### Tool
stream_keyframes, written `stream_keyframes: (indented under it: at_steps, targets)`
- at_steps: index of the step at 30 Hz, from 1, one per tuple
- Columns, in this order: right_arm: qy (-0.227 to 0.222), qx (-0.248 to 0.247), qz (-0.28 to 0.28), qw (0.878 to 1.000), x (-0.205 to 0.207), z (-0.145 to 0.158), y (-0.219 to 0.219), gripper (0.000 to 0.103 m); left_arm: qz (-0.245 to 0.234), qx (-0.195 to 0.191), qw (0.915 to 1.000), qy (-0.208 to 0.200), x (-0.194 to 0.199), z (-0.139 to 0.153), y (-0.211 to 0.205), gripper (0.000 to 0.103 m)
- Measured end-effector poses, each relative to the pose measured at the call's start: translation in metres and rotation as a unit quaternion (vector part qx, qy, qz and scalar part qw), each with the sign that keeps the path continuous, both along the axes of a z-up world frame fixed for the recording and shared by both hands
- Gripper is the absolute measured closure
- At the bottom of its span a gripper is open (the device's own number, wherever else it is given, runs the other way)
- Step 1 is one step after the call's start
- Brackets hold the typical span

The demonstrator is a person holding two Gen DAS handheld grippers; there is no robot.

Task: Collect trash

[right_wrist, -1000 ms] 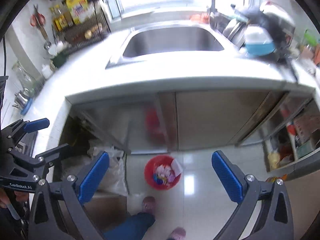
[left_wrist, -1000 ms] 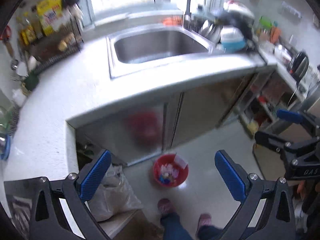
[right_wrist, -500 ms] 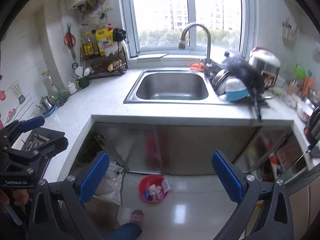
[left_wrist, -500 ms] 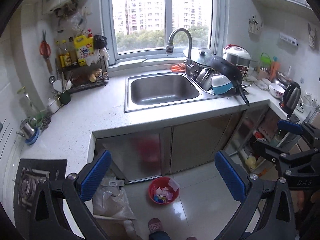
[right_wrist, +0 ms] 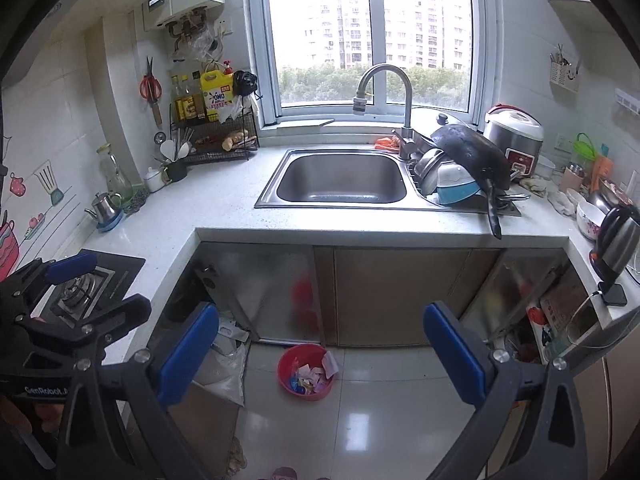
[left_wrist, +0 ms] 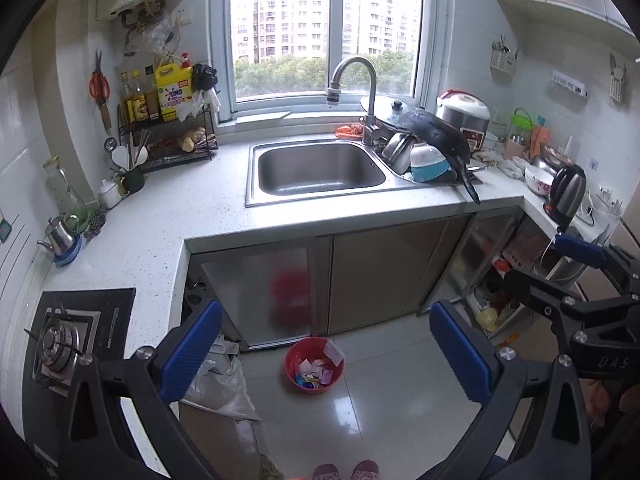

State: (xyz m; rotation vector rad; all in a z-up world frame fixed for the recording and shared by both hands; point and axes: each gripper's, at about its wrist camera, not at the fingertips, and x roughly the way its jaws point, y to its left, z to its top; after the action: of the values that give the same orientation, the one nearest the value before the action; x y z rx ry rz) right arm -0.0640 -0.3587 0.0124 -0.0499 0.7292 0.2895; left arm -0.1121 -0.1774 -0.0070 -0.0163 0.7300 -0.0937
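A red bin (left_wrist: 315, 366) (right_wrist: 307, 372) stands on the tiled floor in front of the sink cabinet, with several bits of paper trash inside and one white scrap hanging over its rim. My left gripper (left_wrist: 326, 350) is open high above the floor, nothing between its blue pads. My right gripper (right_wrist: 320, 354) is open too and holds nothing. Each gripper shows in the other's view: the right one (left_wrist: 576, 276) at the right edge, the left one (right_wrist: 80, 284) at the left edge.
An L-shaped white counter (left_wrist: 160, 216) holds a steel sink (left_wrist: 320, 168), stacked dishes and a black pan (left_wrist: 436, 136), a kettle (left_wrist: 568, 192) and a gas hob (left_wrist: 60, 340). A plastic bag (left_wrist: 216, 380) sits under the counter at left. The person's slippers (left_wrist: 346, 471) show at the bottom.
Both grippers have risen and tilted up: the bin looks smaller and lower, and the window and whole counter have come into view. Both stay open.
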Motion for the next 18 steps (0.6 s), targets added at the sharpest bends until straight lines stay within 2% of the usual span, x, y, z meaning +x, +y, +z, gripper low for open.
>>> stream_keyframes:
  at_steps: [9, 18]
  targets:
    - [-0.010, -0.011, -0.004, 1.000, -0.020, 0.003, 0.015, 0.000, 0.014, 0.007, 0.9999, -0.003, -0.019, 0.006, 0.009, 0.000]
    - [-0.012, -0.017, -0.009, 1.000, -0.030, 0.004, 0.015, 0.000, 0.004, -0.003, 1.0000, 0.000, -0.028, 0.009, 0.012, 0.000]
